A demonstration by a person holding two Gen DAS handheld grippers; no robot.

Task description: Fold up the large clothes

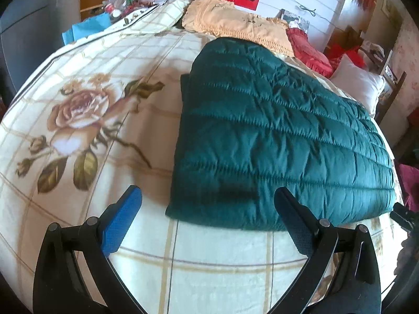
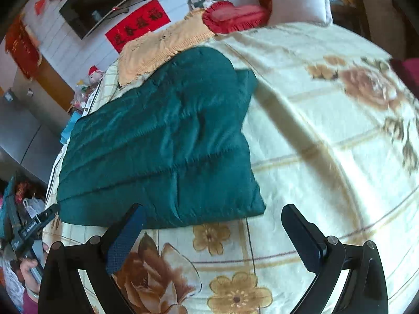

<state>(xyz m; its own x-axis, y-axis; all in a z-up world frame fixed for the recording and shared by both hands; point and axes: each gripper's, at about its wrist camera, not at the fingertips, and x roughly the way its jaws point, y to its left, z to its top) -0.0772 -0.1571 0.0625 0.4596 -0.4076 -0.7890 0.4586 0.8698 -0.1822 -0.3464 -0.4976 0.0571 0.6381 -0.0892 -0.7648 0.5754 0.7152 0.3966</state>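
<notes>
both tongs stand spread wide with nothing between their pads: the left gripper [image 1: 207, 201] hovers over the near edge of the green quilted jacket [image 1: 282, 136], one finger above the bare floral bedspread [image 1: 86, 120] and the other above the jacket's near left corner, while the right gripper [image 2: 212, 218] hovers just off the jacket's near right corner, mostly over the bedspread. the jacket lies flat on the bedspread as a neat padded rectangle, its far end touching the fringed yellow cloth [image 1: 235, 26] beyond it; in the right wrist view a narrow strip of the same green fabric shows past the jacket's far right edge. judging by this, the sleeves and sides seem already tucked in and the long body fold looks done. what is probably left is one more fold to halve the jacket, or only a smoothing of its wrinkled top.
</notes>
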